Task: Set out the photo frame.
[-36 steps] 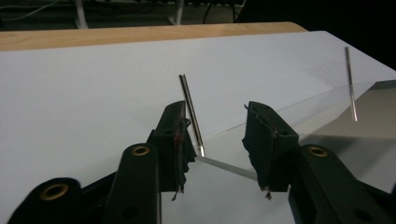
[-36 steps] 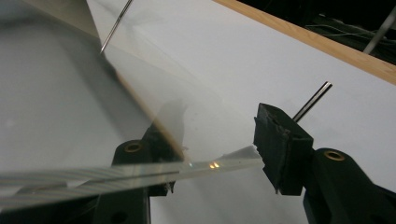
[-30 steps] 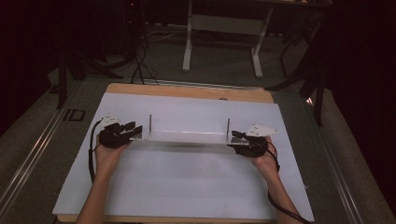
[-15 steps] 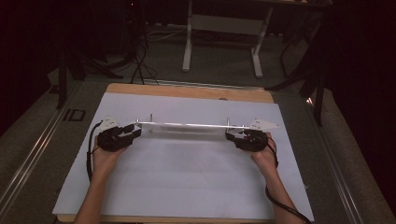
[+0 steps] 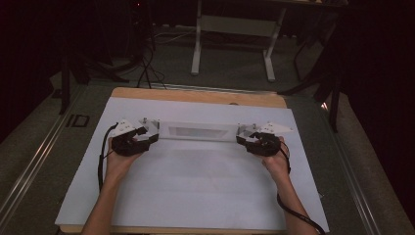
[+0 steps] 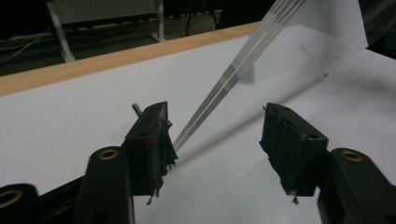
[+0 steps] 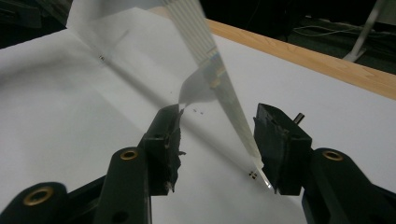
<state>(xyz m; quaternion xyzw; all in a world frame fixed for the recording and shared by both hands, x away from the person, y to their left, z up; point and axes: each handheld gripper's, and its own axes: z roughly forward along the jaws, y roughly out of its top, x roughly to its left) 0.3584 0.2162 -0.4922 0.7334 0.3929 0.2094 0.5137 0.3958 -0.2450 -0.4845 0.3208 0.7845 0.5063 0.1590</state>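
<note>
High view: a clear acrylic panel is seen lying flat on the white sheet, between the left gripper and the right gripper. The left jaws have just been opened and stand apart around the panel's end without pressing. The right jaws are also spread, one pad touching the edge. Laying down appears done; withdrawal is left.

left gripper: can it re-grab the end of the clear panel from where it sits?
Probably yes. The left gripper has just been opening, and the clear panel edge stands between its jaws with nothing else in the gap.
</note>
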